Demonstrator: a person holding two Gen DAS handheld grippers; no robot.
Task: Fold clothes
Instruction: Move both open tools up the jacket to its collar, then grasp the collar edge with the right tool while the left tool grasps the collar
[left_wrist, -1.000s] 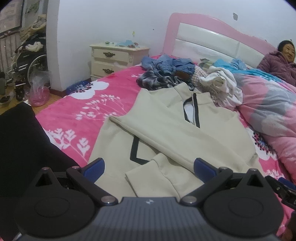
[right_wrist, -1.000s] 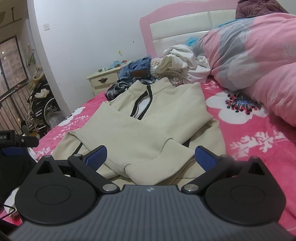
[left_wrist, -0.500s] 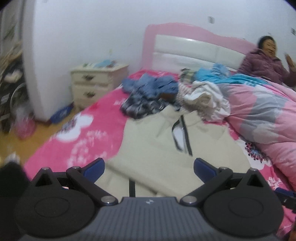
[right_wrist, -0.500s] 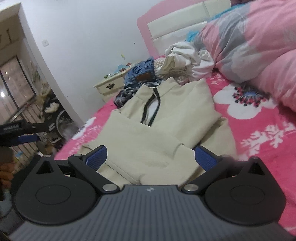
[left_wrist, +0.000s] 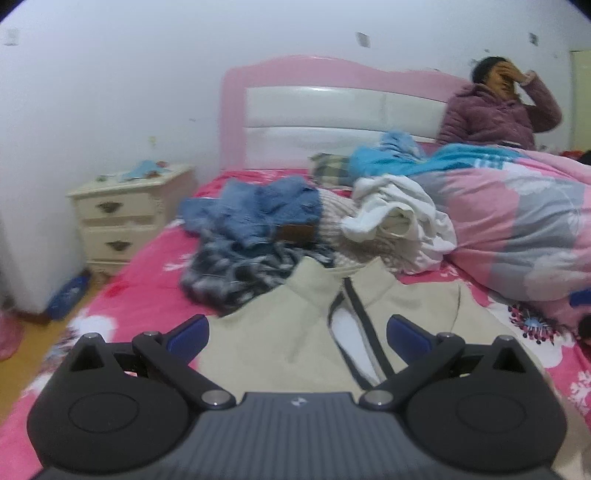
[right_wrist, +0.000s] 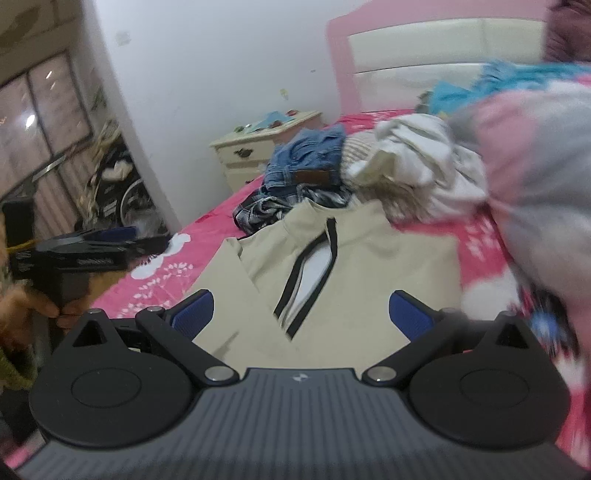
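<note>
A beige zip-neck sweater (left_wrist: 280, 332) (right_wrist: 369, 273) lies flat on the pink floral bed, collar toward the headboard, one sleeve folded across its left side. My left gripper (left_wrist: 297, 334) hovers open over its chest with nothing between the blue pads. My right gripper (right_wrist: 301, 312) is open too, above the black-edged zip opening (right_wrist: 314, 269). In the right wrist view the left gripper (right_wrist: 110, 240) shows from the side, held by a hand at the far left.
A heap of unfolded clothes lies beyond the collar: jeans (left_wrist: 258, 210), a plaid garment (left_wrist: 236, 273), a white garment (left_wrist: 399, 206). A pink and grey quilt (left_wrist: 517, 229) fills the right side; a person (left_wrist: 498, 107) sits against the headboard. A cream nightstand (left_wrist: 122, 218) stands left.
Both grippers have moved forward from the sweater's hem toward its collar and now look over the chest. Both stayed open, and the sweater has not visibly shifted.
</note>
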